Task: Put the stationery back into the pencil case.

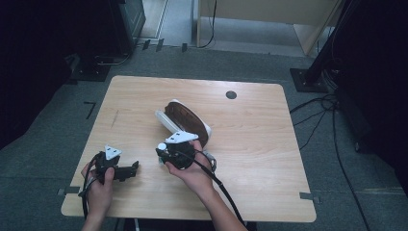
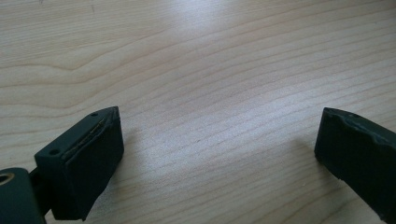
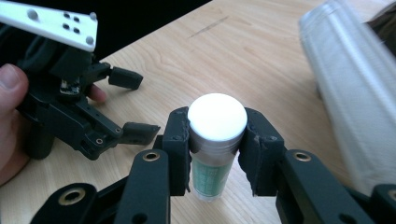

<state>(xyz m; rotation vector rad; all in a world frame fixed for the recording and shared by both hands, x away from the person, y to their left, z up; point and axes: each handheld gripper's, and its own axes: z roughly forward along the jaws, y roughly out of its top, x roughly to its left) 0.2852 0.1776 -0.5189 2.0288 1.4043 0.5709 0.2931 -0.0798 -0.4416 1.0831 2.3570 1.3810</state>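
A small bottle (image 3: 211, 175) with a white round cap (image 3: 217, 116) and a green label stands upright between the jaws of my right gripper (image 3: 217, 140), which is shut on it. From above, the cap (image 1: 161, 145) shows at the left tip of the right gripper (image 1: 162, 152), just in front of a white bag (image 1: 185, 121) with a dark brown inside that lies on its side mid-table. My left gripper (image 1: 134, 170) rests low at the front left, jaws wide apart over bare wood (image 2: 219, 149). The right gripper view also shows the left gripper (image 3: 133, 105) standing open.
The wooden table (image 1: 250, 139) has a round cable hole (image 1: 231, 95) at its back right. The white bag's side (image 3: 350, 93) lies close to the right of the held bottle. Cables (image 1: 332, 120) run on the floor right of the table.
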